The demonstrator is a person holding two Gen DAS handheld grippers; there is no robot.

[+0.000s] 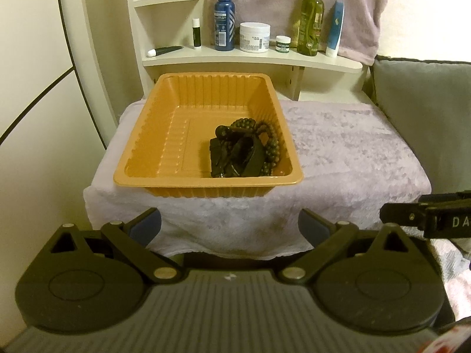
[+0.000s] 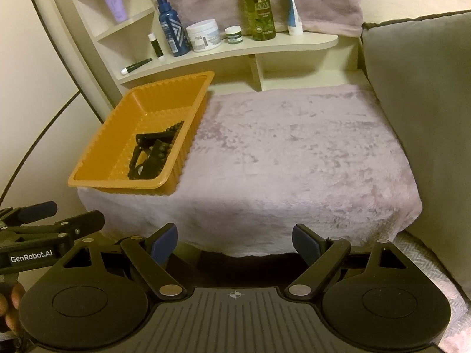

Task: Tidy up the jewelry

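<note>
The left wrist view is looking straight into the orange tray, so the jewelry is showing best here: a dark heap lying in the tray's near right corner, made of one string of round beads curling around the far and right side and at least one flat black strap in the middle. How many pieces are tangled there I cannot tell. The right wrist view is catching the same tray from the side, with the heap partly hidden by the near wall.

The left gripper is hovering short of the towel-covered stand, its two blue-padded fingers spread wide and holding nothing. The right gripper is hanging before the same stand, fingers likewise spread and empty. Each view is also catching the other gripper at its edge.

Only the right wrist view is showing a gray cushion broadly, and the two upper shelves with a lilac tube.

On the long shelf six containers are standing: a small white stick, a blue spray bottle, a white jar, a tiny green-labeled jar, an olive-green bottle, and a blue-and-white tube. One dark tube is lying flat at the left end.
</note>
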